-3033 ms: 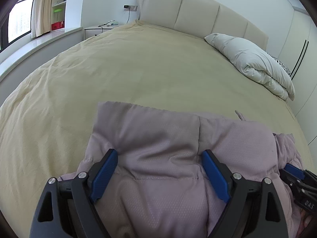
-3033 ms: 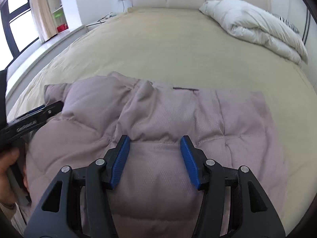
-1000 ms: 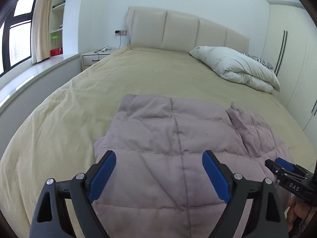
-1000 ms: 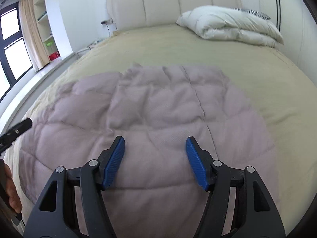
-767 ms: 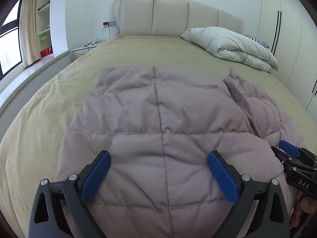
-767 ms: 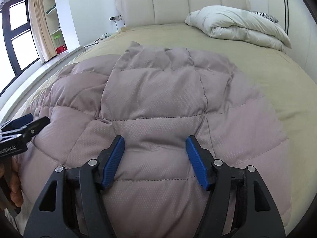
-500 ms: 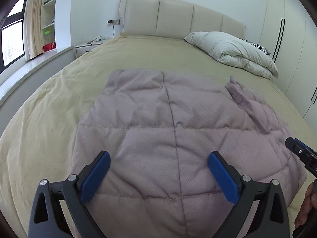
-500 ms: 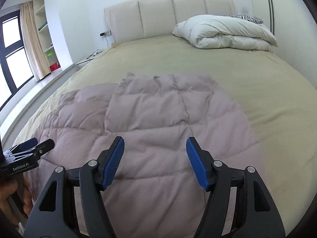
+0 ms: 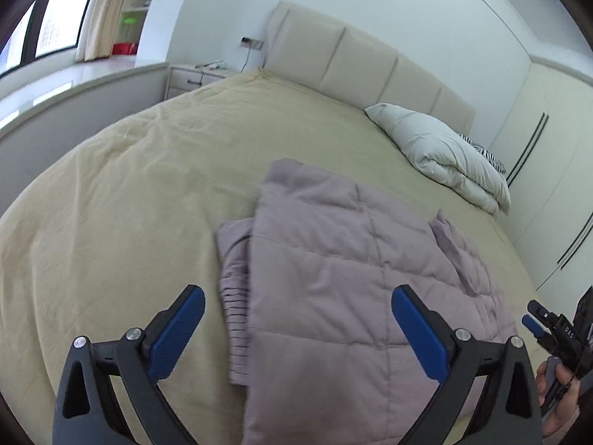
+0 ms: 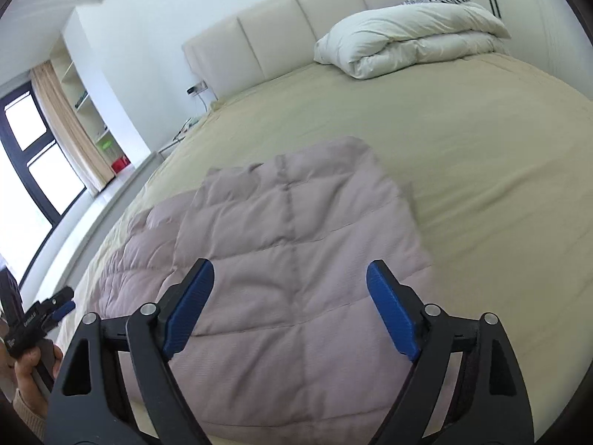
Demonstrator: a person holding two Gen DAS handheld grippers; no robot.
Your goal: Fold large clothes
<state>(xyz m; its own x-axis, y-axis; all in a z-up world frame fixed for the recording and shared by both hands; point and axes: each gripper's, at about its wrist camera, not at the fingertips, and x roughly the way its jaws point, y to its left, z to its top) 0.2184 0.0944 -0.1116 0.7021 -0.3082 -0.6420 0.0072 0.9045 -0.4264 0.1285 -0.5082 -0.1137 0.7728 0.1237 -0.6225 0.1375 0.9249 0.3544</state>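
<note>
Nearest, left tongs (image 9: 296,328) spread wide, gripping nothing. Right tongs (image 10: 291,304) opening, pads clear of cloth. Below and just ahead of both: pale mauve quilted jacket (image 9: 344,278), folded flat, ribbed cuff poking out leftward. Underneath, beige bedspread (image 9: 129,204). Farther off, right of both tongs: white folded duvet (image 10: 407,33) against headboard (image 9: 352,55).

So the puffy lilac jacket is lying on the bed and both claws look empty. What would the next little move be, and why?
Probably bring the left gripper down onto the sleeve sticking out from the jacket's left edge and fold it in. Neither gripper holds cloth: the left is wide open and the right gripper's jaws are opening above the jacket. The body lies fairly flat on the bedspread, so that sleeve looks like the loose end.
</note>
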